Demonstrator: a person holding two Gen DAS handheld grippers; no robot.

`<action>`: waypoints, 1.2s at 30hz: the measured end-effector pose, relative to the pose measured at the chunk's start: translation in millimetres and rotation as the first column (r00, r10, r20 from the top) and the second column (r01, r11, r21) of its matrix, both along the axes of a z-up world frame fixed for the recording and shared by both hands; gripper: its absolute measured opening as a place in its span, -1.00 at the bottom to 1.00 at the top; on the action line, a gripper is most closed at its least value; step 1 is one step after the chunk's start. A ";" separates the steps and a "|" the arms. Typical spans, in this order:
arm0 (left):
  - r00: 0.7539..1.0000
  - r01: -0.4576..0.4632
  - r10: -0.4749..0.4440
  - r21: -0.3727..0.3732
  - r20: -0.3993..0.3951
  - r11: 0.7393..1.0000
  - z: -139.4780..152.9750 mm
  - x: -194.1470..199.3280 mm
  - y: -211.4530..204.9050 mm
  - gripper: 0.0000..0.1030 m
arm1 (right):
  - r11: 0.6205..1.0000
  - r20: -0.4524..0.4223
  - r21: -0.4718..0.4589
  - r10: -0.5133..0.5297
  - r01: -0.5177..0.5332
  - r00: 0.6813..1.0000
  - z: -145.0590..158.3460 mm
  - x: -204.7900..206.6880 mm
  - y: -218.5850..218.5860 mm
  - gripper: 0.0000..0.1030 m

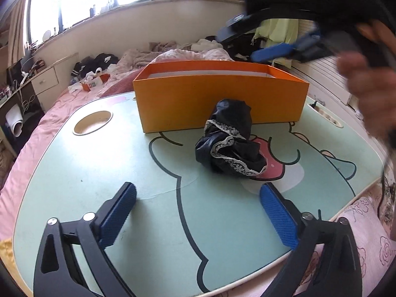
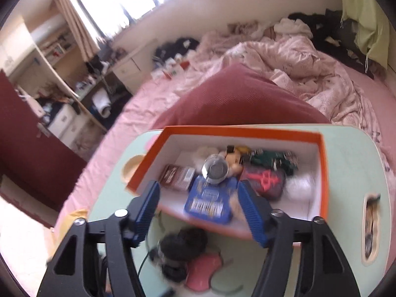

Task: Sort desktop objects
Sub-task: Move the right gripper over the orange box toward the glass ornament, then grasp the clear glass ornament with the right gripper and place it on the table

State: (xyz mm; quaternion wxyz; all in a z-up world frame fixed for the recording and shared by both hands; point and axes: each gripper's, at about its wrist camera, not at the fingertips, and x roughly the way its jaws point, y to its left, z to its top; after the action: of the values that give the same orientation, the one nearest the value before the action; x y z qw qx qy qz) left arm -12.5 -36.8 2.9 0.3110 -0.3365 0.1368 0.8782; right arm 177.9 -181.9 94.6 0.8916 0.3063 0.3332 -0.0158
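The orange box (image 2: 321,163) already holds most items — a blue packet (image 2: 210,200), a tin, pouches — so sorting looks nearly done. Only the black lace-trimmed cloth (image 1: 230,141) remains on the worktop (image 1: 99,163), just before the box; left tongs (image 1: 198,215) and right tongs (image 2: 198,212) both gape empty.

black lace-trimmed cloth (image 1: 229,139) — crumpled, on table | orange box (image 1: 220,99) — open, touching behind, part-filled
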 end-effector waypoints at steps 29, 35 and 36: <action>0.992 0.123 -0.123 0.020 -0.017 0.992 0.6 8.7 2.2 0.99 | 0.998 -0.022 0.014 -0.066 0.066 0.998 3.7 7.8 -3.8 -0.53; 0.989 0.150 -0.149 0.019 -0.017 0.989 0.5 8.3 1.6 0.99 | 0.999 0.030 -0.046 -0.010 0.011 1.000 -9.9 -63.3 36.7 -0.53; 0.988 0.151 -0.151 0.018 -0.016 0.988 0.6 8.4 1.7 0.99 | 0.999 0.022 -0.034 -0.004 0.005 1.000 -17.9 -68.8 39.0 -0.53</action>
State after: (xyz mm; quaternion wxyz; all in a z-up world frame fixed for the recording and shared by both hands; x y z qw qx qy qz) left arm -4.1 -35.1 3.5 0.3789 -0.3156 0.1558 0.8559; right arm 109.2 -142.9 76.6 0.9002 0.2922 0.3223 -0.0201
